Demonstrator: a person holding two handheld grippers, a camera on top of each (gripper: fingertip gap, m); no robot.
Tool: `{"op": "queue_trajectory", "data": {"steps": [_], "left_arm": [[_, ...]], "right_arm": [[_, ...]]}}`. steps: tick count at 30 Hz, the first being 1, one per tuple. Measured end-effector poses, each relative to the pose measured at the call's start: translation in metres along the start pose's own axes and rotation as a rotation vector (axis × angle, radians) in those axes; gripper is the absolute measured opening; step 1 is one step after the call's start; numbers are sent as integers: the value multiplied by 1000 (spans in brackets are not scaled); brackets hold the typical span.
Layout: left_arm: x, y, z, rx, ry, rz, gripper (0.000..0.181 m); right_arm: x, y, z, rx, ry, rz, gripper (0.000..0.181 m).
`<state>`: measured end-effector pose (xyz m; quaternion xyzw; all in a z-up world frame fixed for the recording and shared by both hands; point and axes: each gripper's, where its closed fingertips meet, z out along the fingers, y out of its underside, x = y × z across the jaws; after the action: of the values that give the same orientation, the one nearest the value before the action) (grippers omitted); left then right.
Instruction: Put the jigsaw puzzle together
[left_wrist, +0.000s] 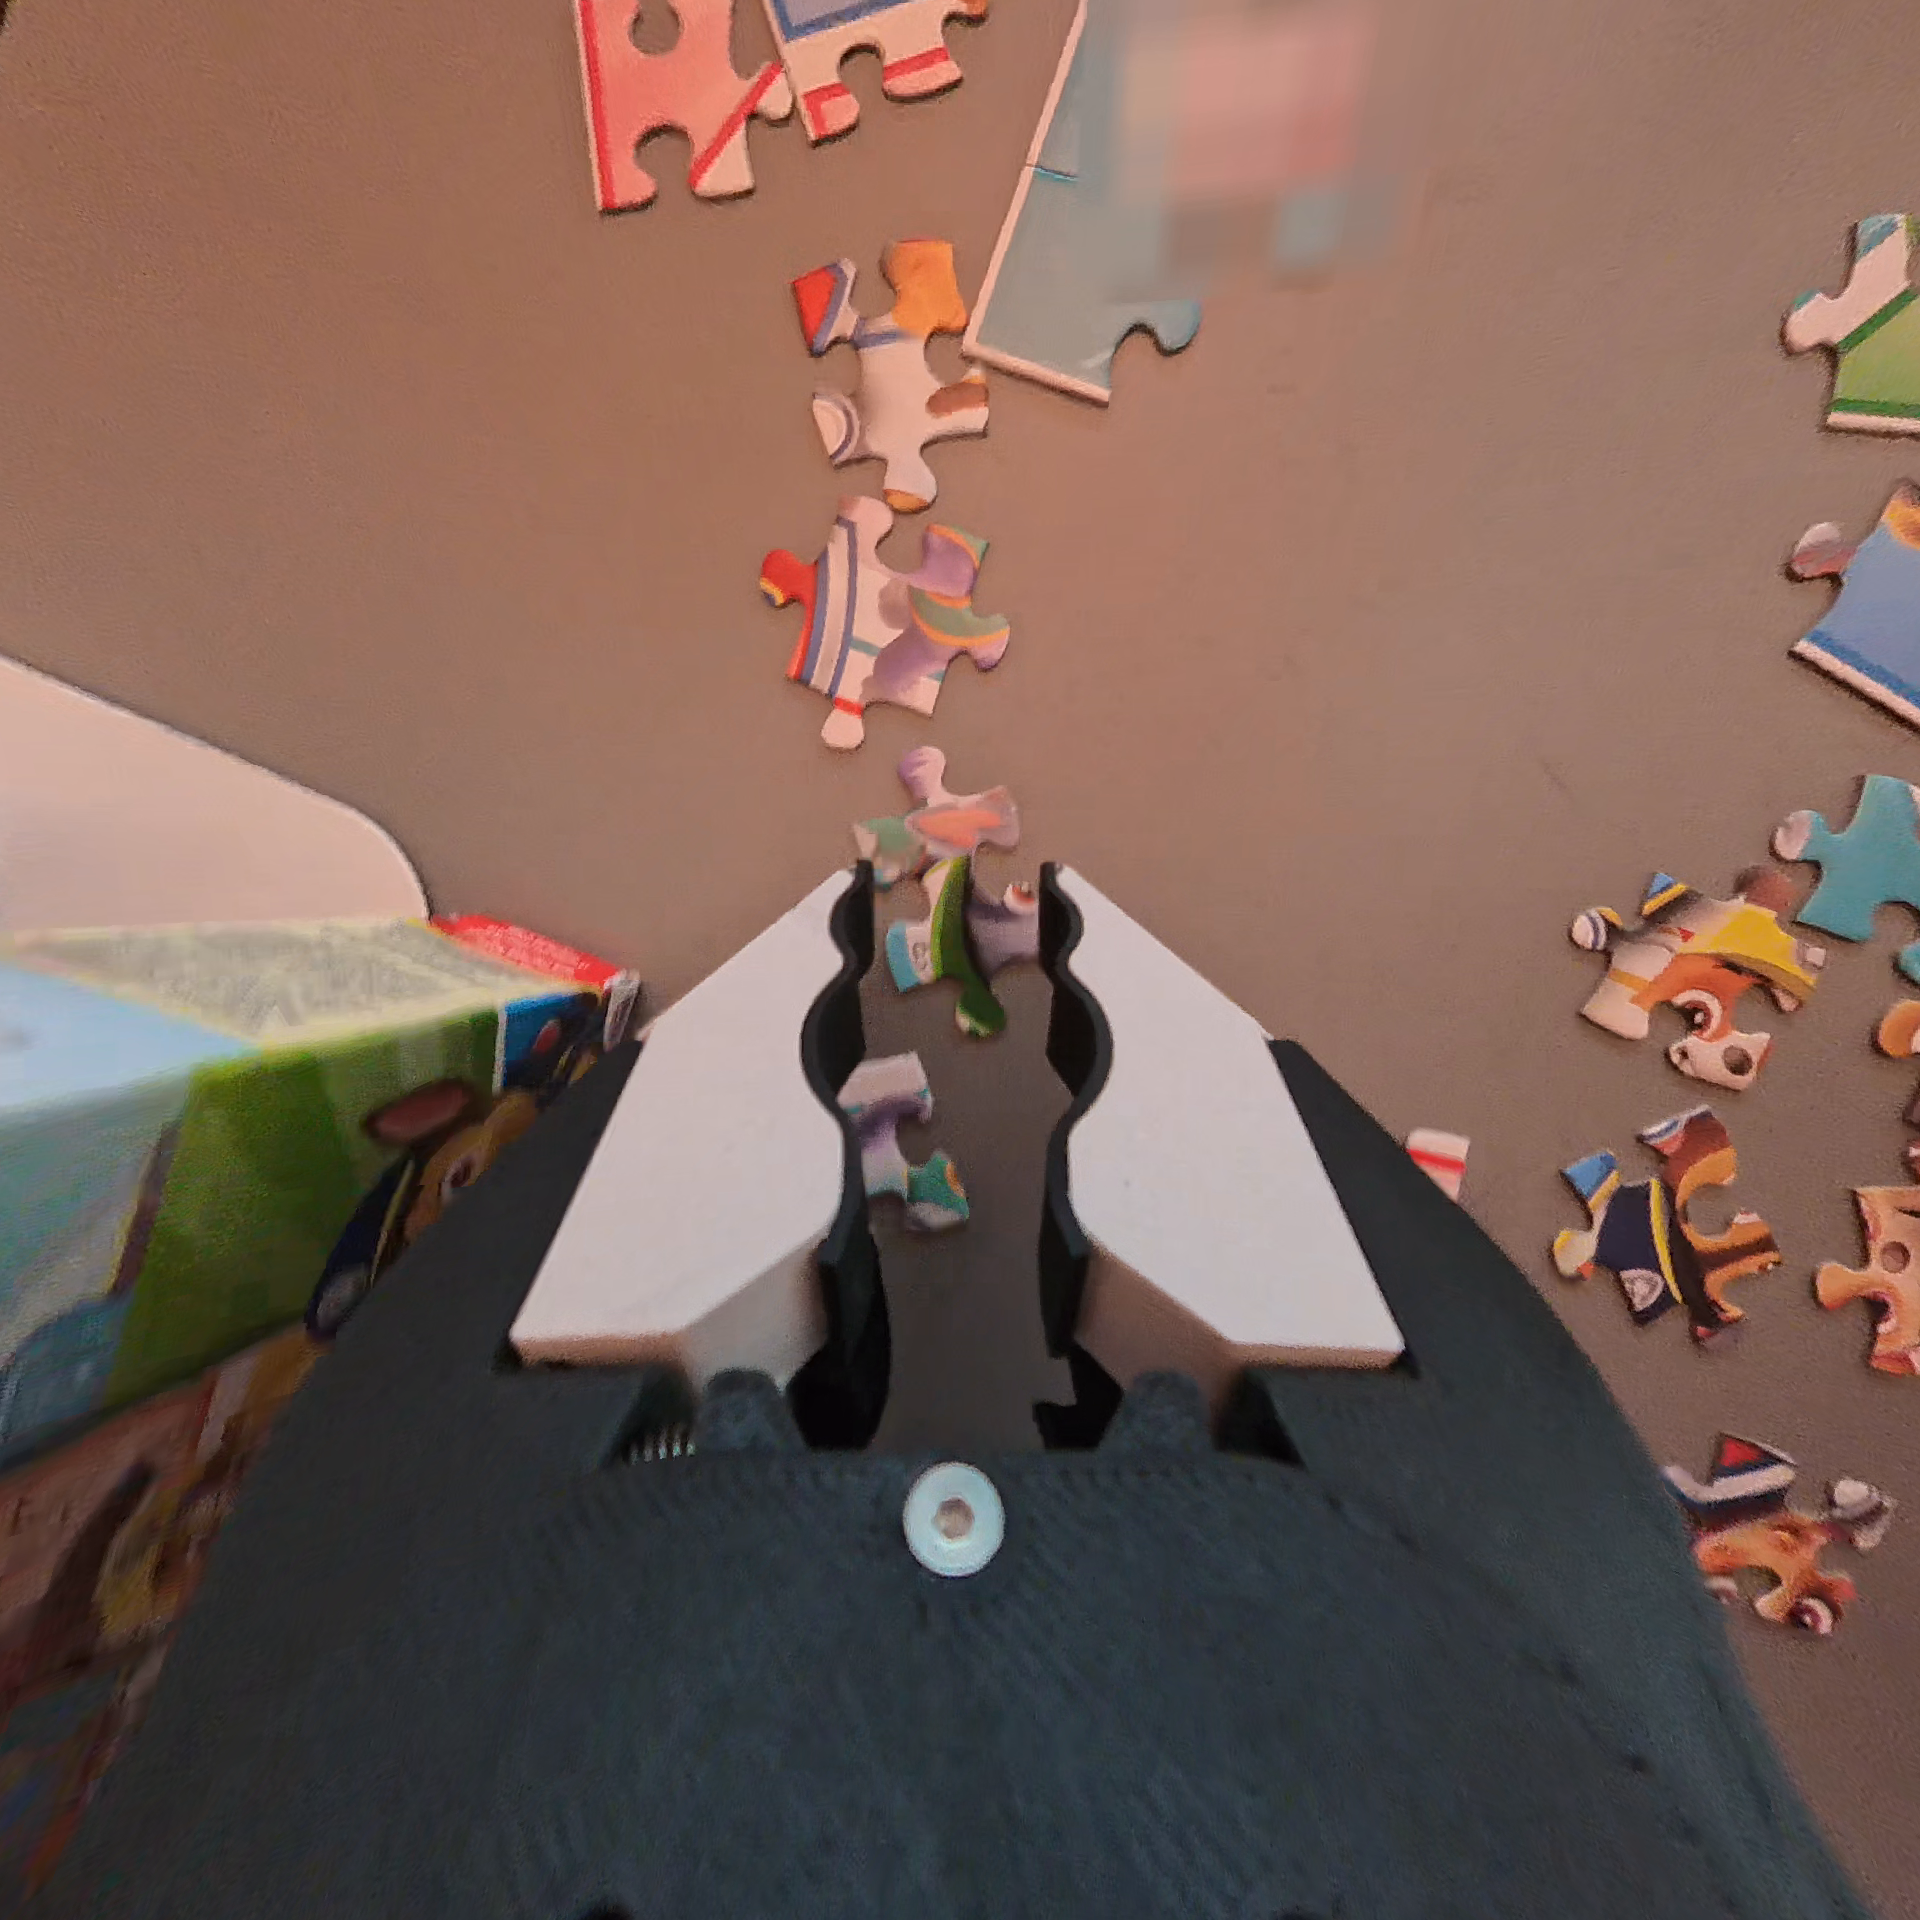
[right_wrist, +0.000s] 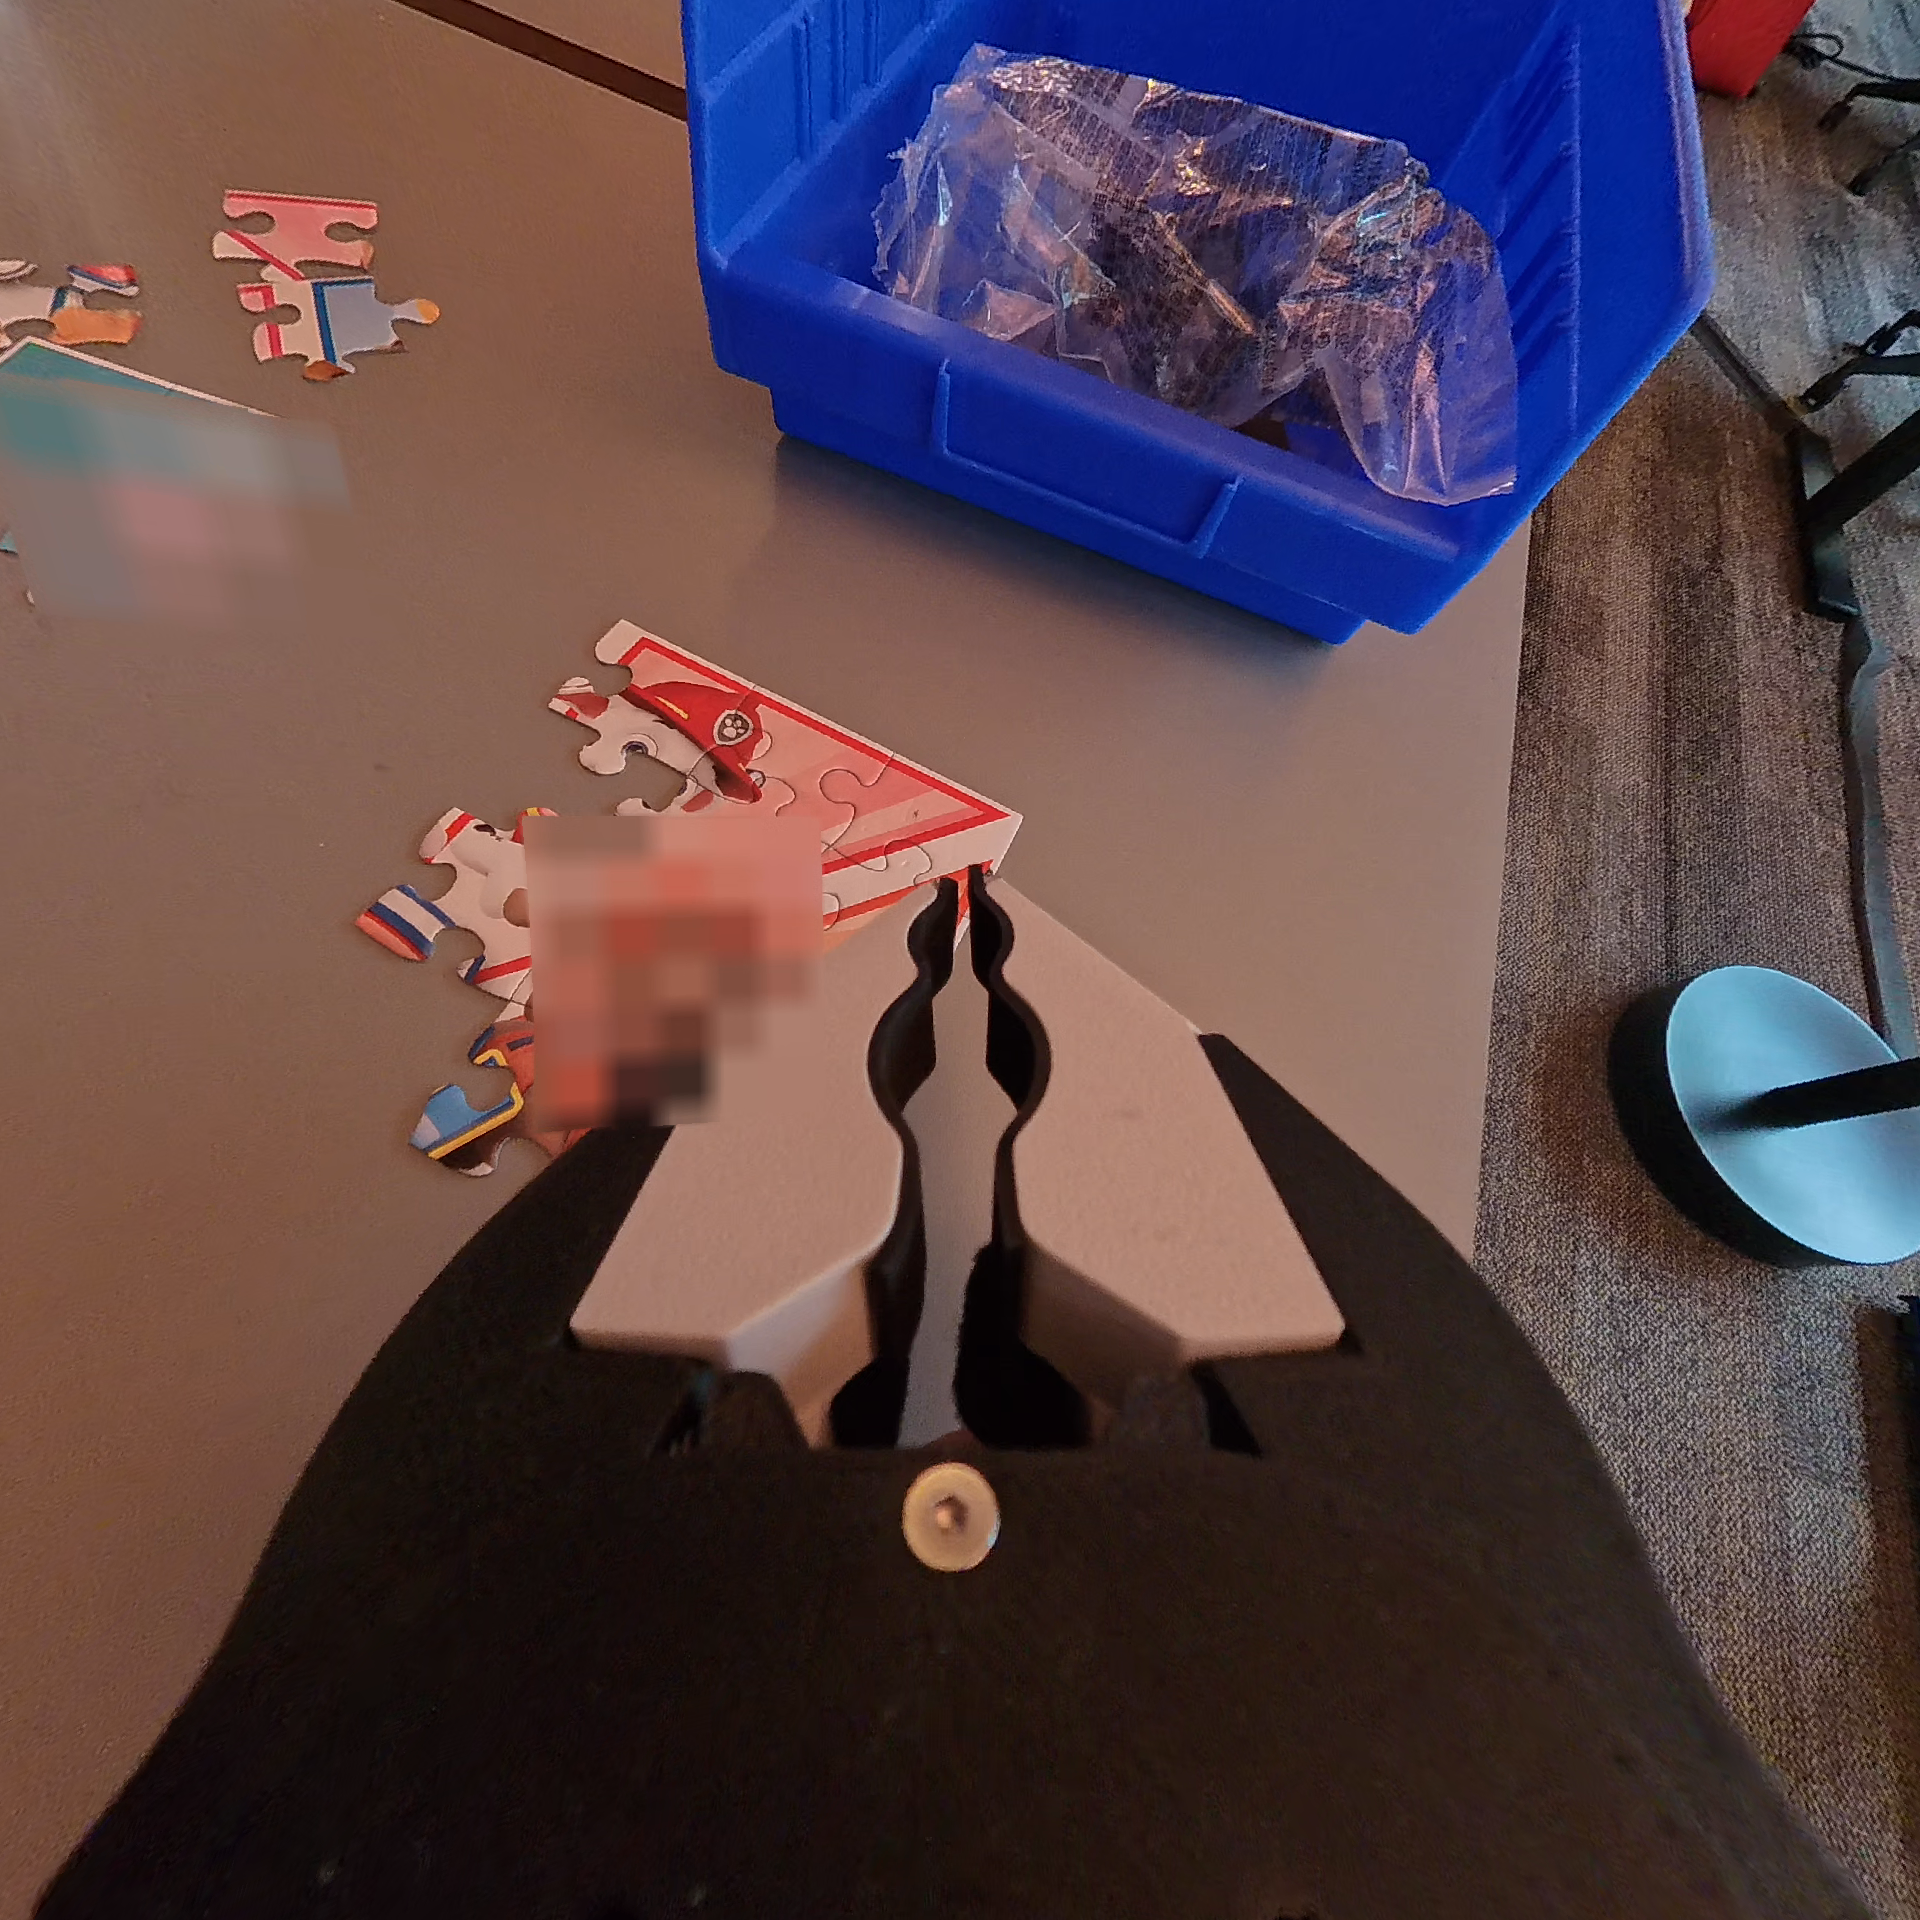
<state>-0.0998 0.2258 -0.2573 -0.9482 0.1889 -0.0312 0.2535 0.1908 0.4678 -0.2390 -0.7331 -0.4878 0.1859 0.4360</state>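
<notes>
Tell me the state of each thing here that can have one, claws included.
Left claw: open, empty, over loose pieces.
Right claw: shut on the corner of the red-bordered section.
Red-bordered section: several pieces joined, unfinished.
Purple and green piece: loose, flat on the table.
Blue bin: upright, open-topped.
Plastic bag: crumpled, inside the bin.
Puzzle box: lying tilted.
</notes>
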Motion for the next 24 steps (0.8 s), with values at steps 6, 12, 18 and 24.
{"op": "queue_trajectory", "data": {"steps": [6,12,18,24], "left_arm": [[7,31,-11,-42,15,-14,35],[62,39,-25,-41,137,107,41],[89,72,-29,-152,161,176,46],[89,77,-24,-151,101,168,35]], "right_arm": [[-1,0,0,1,-4,0,0],[-2,0,1,1,-10,-1,0],[-5,-1,2,3,-18,-10,0],[-5,-2,1,11,-17,-8,0]]}}
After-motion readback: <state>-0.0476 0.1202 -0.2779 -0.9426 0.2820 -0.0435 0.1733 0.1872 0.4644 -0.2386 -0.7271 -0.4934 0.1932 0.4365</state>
